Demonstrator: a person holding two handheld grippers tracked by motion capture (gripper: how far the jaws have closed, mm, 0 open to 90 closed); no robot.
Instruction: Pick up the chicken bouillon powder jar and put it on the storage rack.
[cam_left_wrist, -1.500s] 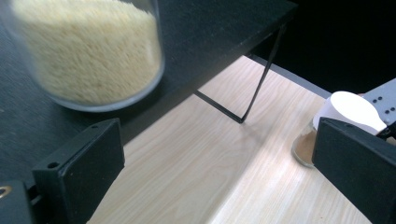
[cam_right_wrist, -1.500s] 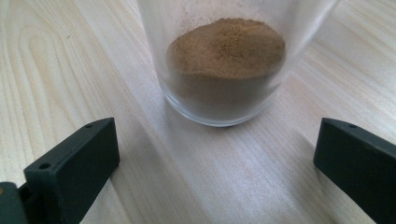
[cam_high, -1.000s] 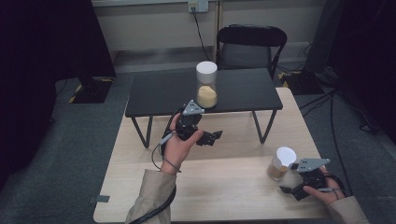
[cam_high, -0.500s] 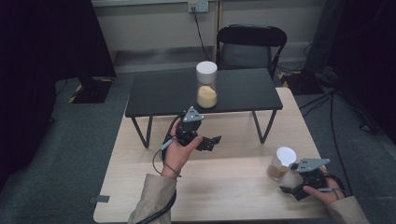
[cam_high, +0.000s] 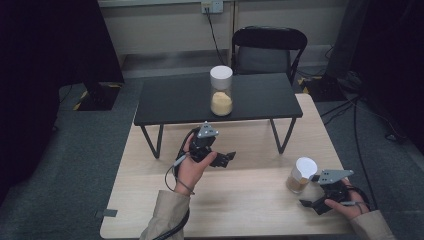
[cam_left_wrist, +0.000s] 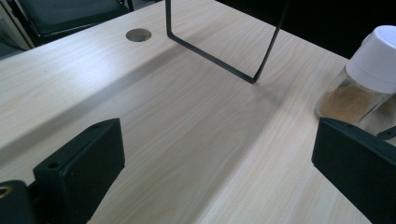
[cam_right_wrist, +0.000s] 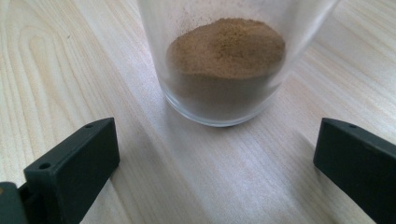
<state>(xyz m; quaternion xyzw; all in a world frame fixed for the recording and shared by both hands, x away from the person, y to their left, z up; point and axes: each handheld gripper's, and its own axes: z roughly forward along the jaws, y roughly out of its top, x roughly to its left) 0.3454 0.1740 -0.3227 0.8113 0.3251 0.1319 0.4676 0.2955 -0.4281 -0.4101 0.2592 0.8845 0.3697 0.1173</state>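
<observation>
While both grippers are spread wide and empty, nothing is held.
Right gripper is lined up on the white-capped glass jar of brown powder, apparently for grasping; left gripper is hovered mid-table.

A: What stands on the pale wooden table?

B: A clear glass jar with a white cap, upright near the right edge, part-filled with brown powder.

A: Any other?

B: A taller white-capped jar of yellowish powder, upright on the black table behind.
</observation>
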